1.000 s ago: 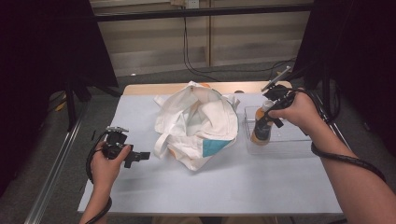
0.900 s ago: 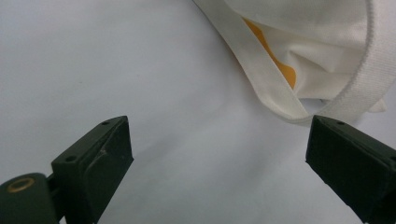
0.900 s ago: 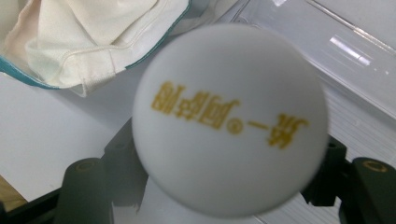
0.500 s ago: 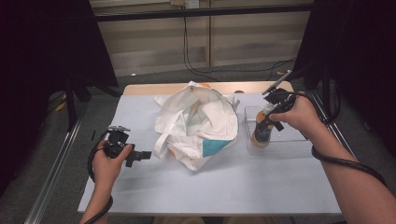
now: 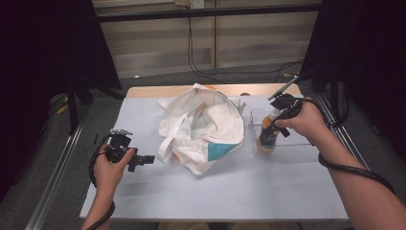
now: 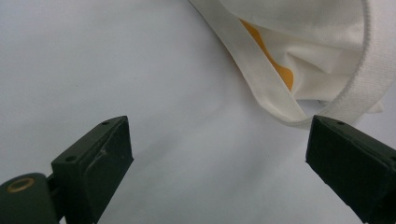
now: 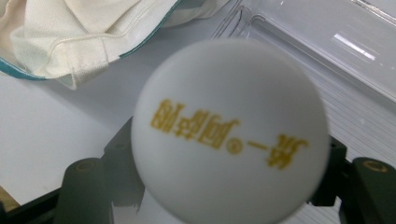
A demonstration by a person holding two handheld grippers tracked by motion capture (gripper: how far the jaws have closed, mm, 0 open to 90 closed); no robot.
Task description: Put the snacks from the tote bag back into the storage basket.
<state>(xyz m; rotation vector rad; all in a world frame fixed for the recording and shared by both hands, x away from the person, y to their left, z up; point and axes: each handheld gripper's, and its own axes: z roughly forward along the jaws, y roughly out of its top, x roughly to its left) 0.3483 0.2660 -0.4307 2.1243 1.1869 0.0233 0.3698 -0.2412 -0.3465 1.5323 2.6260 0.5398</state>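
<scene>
Jaws of the right gripper [image 5: 274, 120] were closed on the white cap of a bottle [image 5: 267, 138], an orange-brown drink bottle standing upright inside a clear plastic bin [image 5: 306, 143] at about three o'clock on the desk [image 5: 239, 191]. In the right gripper view the cap [image 7: 231, 135] sat squarely between the two black jaws, its gold lettering turned toward the camera, with the ribbed floor of the bin behind it and a fold of the cloth bag [image 7: 88, 42] at ten o'clock. From above, the bottle's base looked to be on or very near the bin floor, though I could not tell whether it was resting there.

Jaws of the left gripper [image 5: 143, 160] stood wide apart and held nothing. That gripper sat low at about eight o'clock on the desk, pointing toward the bag [image 5: 201, 129], which lay crumpled in the middle with its mouth slack. The left gripper view showed a strap of the bag [image 6: 280, 98] just ahead at one o'clock, apart from both jaws, with something orange [image 6: 273, 60] showing beneath the white cloth.

Judging from this, the work seemed to be moving items between bag and bin. One bottle was in the bin and under grip; the orange patch hinted that something was left inside the bag. Whether more bottles remained there I could not tell, since the cloth hid the contents.
</scene>
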